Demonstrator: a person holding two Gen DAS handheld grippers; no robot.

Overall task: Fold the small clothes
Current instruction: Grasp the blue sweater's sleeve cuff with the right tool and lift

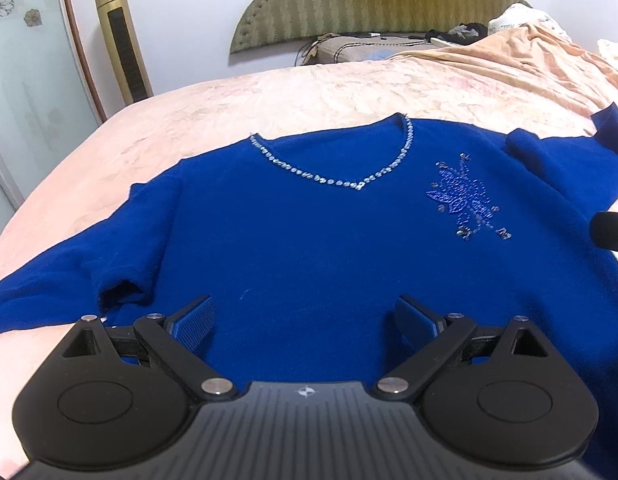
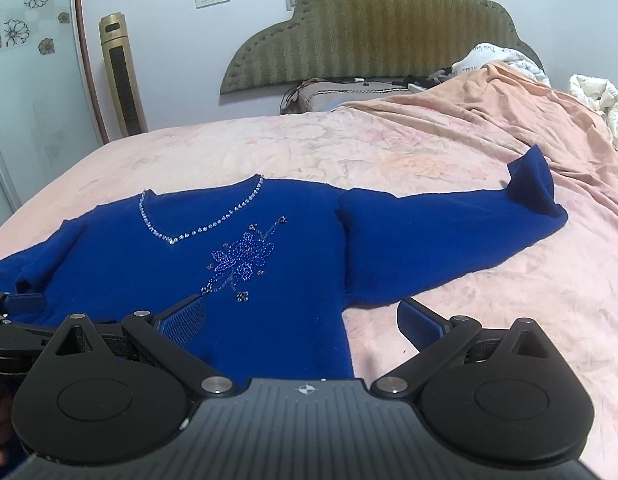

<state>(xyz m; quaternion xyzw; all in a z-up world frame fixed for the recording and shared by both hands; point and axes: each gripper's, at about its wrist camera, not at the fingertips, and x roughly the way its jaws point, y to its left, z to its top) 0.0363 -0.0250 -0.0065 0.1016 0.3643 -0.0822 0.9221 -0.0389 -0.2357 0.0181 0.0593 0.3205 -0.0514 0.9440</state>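
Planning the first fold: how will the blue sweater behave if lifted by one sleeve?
The blue sweater is probably floppy: its far cuff already curls up. It looks like soft knit, likely to drape and drag on the pink bedspread rather than slide.

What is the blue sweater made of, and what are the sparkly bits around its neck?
The blue sweater looks like a soft, fuzzy knit, maybe wool or acrylic: its surface is matte and its edges look thick. The sparkly neckline trim looks like small clear rhinestones, glass or plastic, since each one glints. The flower design seems to be tiny shiny blue beads.
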